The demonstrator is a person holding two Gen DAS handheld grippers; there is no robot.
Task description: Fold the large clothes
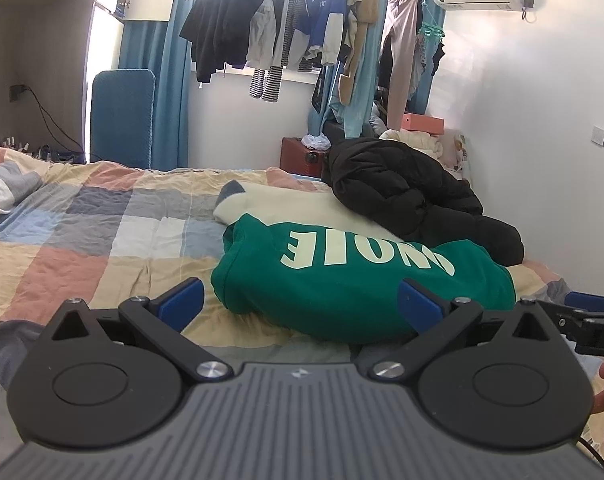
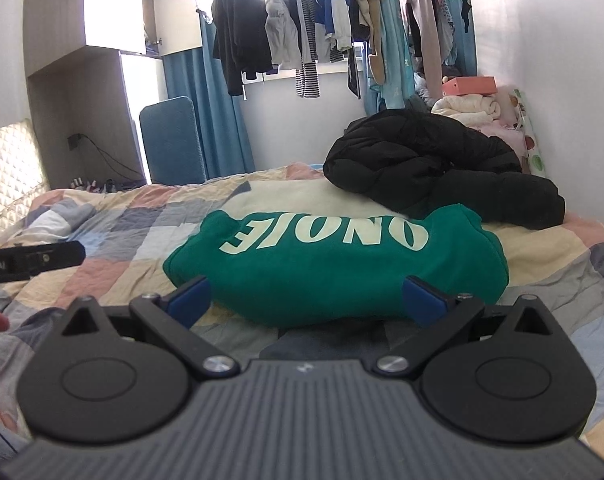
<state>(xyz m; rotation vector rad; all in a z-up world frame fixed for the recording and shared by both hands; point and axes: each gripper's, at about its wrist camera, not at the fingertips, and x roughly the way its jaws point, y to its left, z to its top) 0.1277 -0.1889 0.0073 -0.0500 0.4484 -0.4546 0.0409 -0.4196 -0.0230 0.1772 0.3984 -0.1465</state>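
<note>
A folded green sweatshirt [image 1: 342,280] [image 2: 326,268] with pale upside-down lettering lies on the checked bedspread [image 1: 82,232] [image 2: 114,216]. Under its far side lies a cream garment [image 1: 302,204] [image 2: 298,196], and a black puffer jacket [image 1: 406,188] [image 2: 434,160] is heaped behind it. My left gripper [image 1: 300,304] stands open just short of the sweatshirt's near left edge. Facing the sweatshirt's near edge, my right gripper [image 2: 308,300] is open too. Neither grips anything. Each gripper shows at the edge of the other's view.
Clothes hang on a rail [image 1: 302,20] [image 2: 322,20] across the window at the back. A blue chair back [image 1: 122,116] [image 2: 172,140] stands beyond the bed, a red case [image 1: 302,156] and a pile with a pink box [image 1: 422,122] [image 2: 468,86] by the right wall.
</note>
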